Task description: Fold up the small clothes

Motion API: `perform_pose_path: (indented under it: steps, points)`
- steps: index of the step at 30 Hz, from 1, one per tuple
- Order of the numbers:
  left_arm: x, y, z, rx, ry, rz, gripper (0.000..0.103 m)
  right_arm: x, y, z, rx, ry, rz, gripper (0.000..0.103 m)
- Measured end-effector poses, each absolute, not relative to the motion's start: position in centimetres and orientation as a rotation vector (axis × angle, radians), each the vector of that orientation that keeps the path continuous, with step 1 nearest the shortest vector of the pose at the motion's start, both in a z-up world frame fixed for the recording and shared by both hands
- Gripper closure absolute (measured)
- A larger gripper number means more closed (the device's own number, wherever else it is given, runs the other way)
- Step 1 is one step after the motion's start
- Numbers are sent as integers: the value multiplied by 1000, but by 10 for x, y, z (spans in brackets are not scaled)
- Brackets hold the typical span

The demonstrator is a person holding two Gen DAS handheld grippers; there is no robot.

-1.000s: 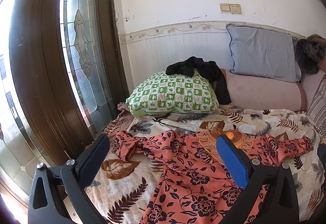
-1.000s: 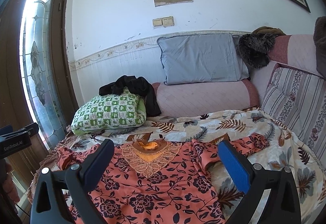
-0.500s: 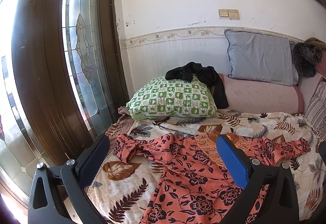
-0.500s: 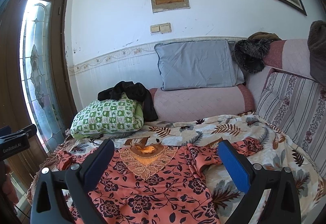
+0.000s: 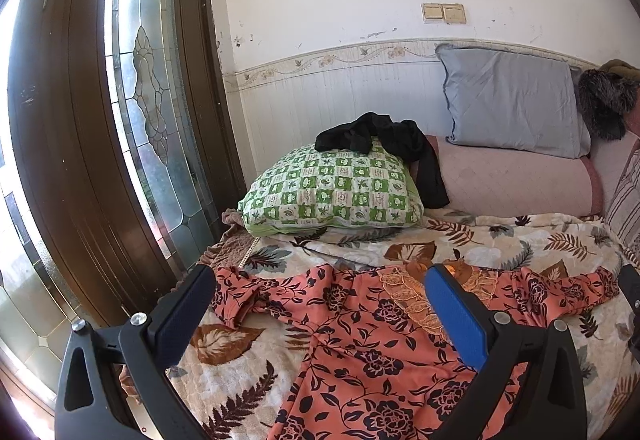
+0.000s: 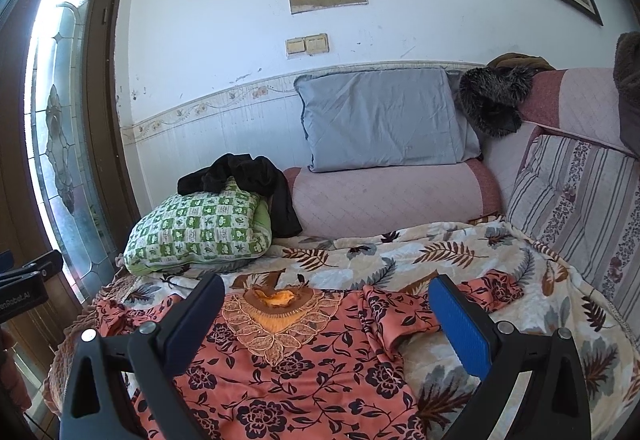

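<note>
A small salmon-pink dress with dark flowers (image 5: 360, 344) (image 6: 304, 360) lies spread flat on a leaf-patterned blanket (image 5: 500, 244) (image 6: 440, 252), sleeves out to both sides and its embroidered orange neckline (image 6: 276, 308) toward the pillows. My left gripper (image 5: 320, 308) hovers open above the dress's left half, nothing between its fingers. My right gripper (image 6: 326, 314) is open too, held above the chest and right sleeve (image 6: 472, 292). Neither gripper touches the cloth.
A green checked pillow (image 5: 332, 191) with a black garment (image 5: 384, 135) draped over it sits at the back left. A grey pillow (image 6: 380, 119) leans on a pink bolster (image 6: 392, 195). A striped cushion (image 6: 576, 195) stands on the right, a wooden glass door (image 5: 120, 119) on the left.
Both grippers have drawn back and tilted up slightly, so the dress sits lower in each view and more wall shows. The dress has not moved, and both grippers stay open.
</note>
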State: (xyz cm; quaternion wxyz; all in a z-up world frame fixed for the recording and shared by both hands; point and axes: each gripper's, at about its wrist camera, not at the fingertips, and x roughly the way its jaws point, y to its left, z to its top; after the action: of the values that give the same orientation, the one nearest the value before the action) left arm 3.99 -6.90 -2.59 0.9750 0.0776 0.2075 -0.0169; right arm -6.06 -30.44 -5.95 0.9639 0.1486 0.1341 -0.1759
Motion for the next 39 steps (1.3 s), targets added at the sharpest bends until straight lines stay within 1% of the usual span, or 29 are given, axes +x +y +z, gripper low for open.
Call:
perform_pose_path:
  steps: [6,11,12,16,17,20,21,23,25,27,29,31,33,39]
  points:
    - [74,-93,-48,174,451,-48,0,-28,-337,-81,365,296,-369,0]
    - [124,-117,-96,174,526,-73,0,3,-402,-117,430,322,-355,0]
    - [135,-122,-109,164,549,-83,0,7,-422,-127,474,337,-336,0]
    - [176,-136,-170,135,658,-106,0,11,-533,-200,885,432,-272,1]
    - [183,-139,-184,148,673,-113,0,6,-560,-223,1003,437,-308,3]
    - [201,-146,-216,231,714,-77,0,-3,-612,-281,1253,439,-347,19]
    - [206,-146,-223,237,726,-67,0,0,-621,-294,1290,460,-346,27]
    - [211,-144,-233,237,734,-60,0,5,-634,-310,1307,494,-392,34]
    - [212,-146,-239,260,716,-51,0,11,-646,-318,1289,499,-454,36]
    - [213,-149,-243,287,712,-46,0,18,-656,-327,1294,527,-499,41]
    - [213,-152,-243,285,707,-58,0,19,-666,-338,1319,543,-553,43]
    - [213,-157,-243,285,692,-65,0,15,-675,-351,1363,540,-610,43]
    - [212,-160,-242,291,668,-67,0,8,-680,-353,1421,484,-607,43]
    - [215,-167,-245,291,665,-63,0,13,-701,-368,1453,419,-581,42]
